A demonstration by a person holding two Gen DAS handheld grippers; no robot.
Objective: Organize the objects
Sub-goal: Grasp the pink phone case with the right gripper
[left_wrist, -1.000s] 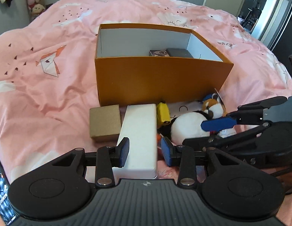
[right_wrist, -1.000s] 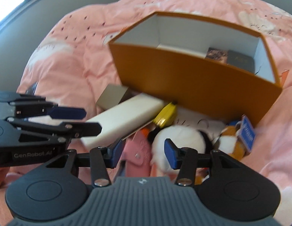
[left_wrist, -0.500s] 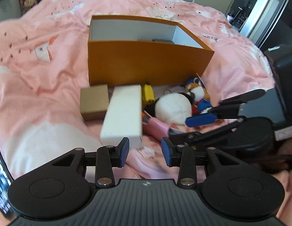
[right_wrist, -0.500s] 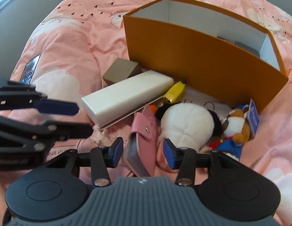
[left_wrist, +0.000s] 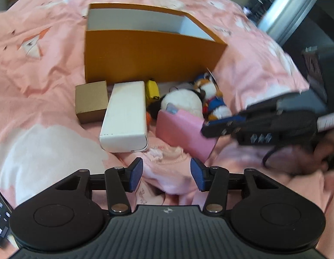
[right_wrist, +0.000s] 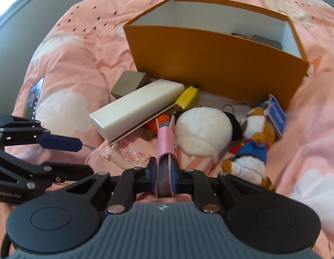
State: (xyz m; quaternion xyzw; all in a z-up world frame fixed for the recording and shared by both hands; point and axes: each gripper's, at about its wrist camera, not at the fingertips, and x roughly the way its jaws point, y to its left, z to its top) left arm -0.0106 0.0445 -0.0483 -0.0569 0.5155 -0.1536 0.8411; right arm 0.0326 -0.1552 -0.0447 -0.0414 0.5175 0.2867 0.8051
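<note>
My right gripper [right_wrist: 163, 172] is shut on one end of a pink case [right_wrist: 166, 138], which stands on edge against a white round plush [right_wrist: 201, 129]. In the left wrist view the same pink case [left_wrist: 184, 129] tilts up under the right gripper [left_wrist: 218, 127]. My left gripper [left_wrist: 167, 176] hovers over the pink bedspread short of a long white box [left_wrist: 126, 116]; its jaws are opening with nothing between them. Behind the pile stands an open orange box [right_wrist: 210, 64] with dark items [right_wrist: 264, 41] in its far corner.
A small brown box [left_wrist: 91, 101], a yellow item [left_wrist: 152, 90], an orange knitted piece [right_wrist: 160, 123] and a fox plush in blue [right_wrist: 253, 138] lie along the orange box's front wall. A phone [right_wrist: 34, 96] lies on the bedspread at the left.
The right gripper has closed on the pink case and tipped it up on edge. The left gripper has drawn back from the white box and its jaws have widened.
</note>
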